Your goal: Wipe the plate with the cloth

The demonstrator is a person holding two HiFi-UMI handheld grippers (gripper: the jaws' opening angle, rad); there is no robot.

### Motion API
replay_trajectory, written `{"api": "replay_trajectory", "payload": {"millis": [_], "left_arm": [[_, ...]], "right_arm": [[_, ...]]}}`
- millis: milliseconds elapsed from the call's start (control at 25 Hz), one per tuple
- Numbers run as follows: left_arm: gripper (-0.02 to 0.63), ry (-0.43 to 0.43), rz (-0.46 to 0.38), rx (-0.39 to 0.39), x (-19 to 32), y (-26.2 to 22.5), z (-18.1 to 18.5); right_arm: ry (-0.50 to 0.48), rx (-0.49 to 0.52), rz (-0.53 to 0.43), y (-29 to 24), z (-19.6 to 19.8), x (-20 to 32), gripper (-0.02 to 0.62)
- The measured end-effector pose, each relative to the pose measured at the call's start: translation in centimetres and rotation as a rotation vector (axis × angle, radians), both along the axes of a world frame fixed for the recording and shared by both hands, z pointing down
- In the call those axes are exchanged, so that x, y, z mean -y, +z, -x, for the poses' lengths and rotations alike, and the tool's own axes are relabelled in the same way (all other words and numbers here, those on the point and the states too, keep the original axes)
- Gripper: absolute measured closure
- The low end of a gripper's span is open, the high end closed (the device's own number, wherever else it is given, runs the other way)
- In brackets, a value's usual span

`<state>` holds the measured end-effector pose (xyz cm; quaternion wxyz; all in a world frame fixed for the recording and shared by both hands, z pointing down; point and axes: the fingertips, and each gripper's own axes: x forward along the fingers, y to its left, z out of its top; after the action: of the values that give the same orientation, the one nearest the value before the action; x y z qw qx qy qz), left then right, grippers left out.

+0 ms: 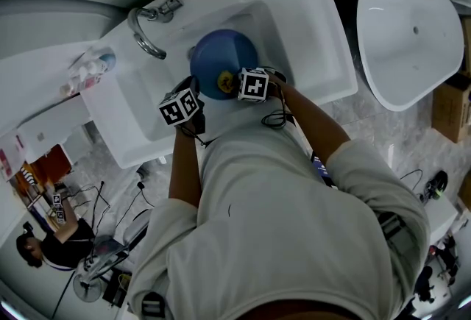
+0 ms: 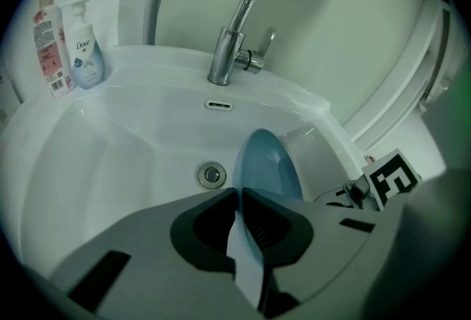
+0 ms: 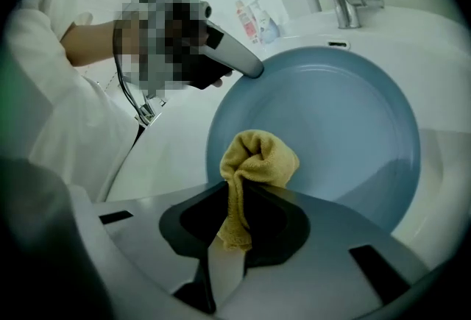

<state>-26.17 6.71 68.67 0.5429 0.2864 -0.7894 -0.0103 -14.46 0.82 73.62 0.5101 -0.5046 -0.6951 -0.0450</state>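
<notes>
Jaws of the left tool (image 2: 239, 197) clamp the rim of the blue plate (image 2: 268, 164), held on edge over the white sink (image 2: 110, 134). Alongside, the right tool (image 3: 237, 186) pinches the yellow cloth (image 3: 259, 160), bunched against the plate's face.

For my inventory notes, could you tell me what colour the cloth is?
Mustard yellow cloth; clearest in the right gripper view.

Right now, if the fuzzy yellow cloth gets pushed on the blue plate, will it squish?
Probably squish: the fuzzy yellow cloth bunches and droops where the right hand-held gripper pinches it, so it looks floppy and light. Its terry surface should likely drag on the smooth round blue plate rather than slide.
</notes>
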Motion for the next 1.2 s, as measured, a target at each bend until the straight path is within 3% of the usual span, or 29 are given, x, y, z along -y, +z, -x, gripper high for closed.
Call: {"api": "replay_trajectory", "payload": {"millis": [200,440,880,1000,1200], "left_arm": [[0.561,0.009,0.010,0.011,0.1,-0.2,0.3],[0.562,0.052,0.042,0.027,0.1,0.0,0.3],[0.561,0.064,0.035,0.023,0.5,-0.1,0.1],[0.560,0.071,0.032,0.022,0.8,-0.2,-0.1],[0.555,0.074,0.032,0.026,1.1,-0.3,-0.2]], "right_arm": [[0.159,-0.083,-0.066,1.5,1.1,2.2,0.535],[0.440,-0.133,-0.144,2.5,3.4,6.1,0.535],[0.826,-0.119,-0.125,2.4,7.4,11.1,0.535],[0.869,-0.088,-0.139,2.2,8.6,12.0,0.535],[0.852,-0.023,-0.139,1.7,10.6,11.6,0.535]]}}
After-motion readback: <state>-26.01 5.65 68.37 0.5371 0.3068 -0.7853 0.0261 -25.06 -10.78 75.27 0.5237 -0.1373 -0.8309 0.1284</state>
